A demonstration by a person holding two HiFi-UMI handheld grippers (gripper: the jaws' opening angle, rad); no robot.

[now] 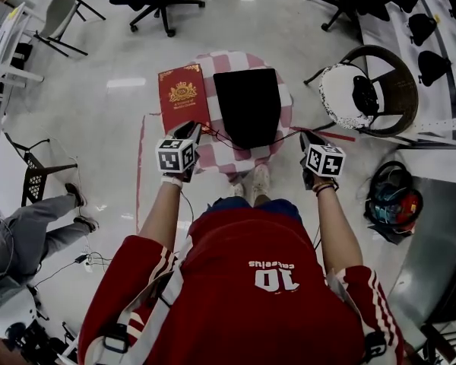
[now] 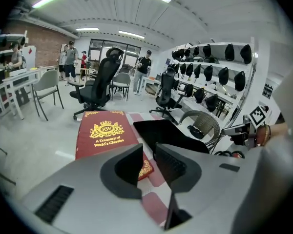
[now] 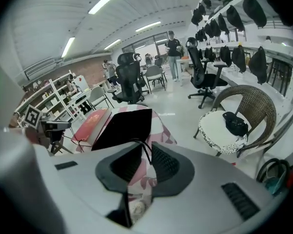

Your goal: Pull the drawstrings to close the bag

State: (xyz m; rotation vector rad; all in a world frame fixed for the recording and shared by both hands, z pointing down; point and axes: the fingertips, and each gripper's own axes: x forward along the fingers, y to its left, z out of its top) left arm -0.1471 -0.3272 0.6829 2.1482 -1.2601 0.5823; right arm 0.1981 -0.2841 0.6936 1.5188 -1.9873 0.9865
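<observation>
When tracing the drawstring point(image 3: 147, 153), note left end hidden under left gripper point(image 1: 191, 130), spread, empty; right gripper point(image 1: 308, 137) slightly parted around drawstring; bag point(image 1: 247, 105) lengthwise away, mouth toward person point(image 1: 243, 280).

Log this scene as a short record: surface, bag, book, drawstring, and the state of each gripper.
surface: small round table under a pink-and-white checked cloth
bag: black bag, lying flat on the cloth
book: red book, beside the bag on the person's left
drawstring: thin dark cord running from the bag to the right gripper
left gripper: jaws apart, nothing between them
right gripper: jaws slightly apart, cord passing between them, not visibly pinched
</observation>
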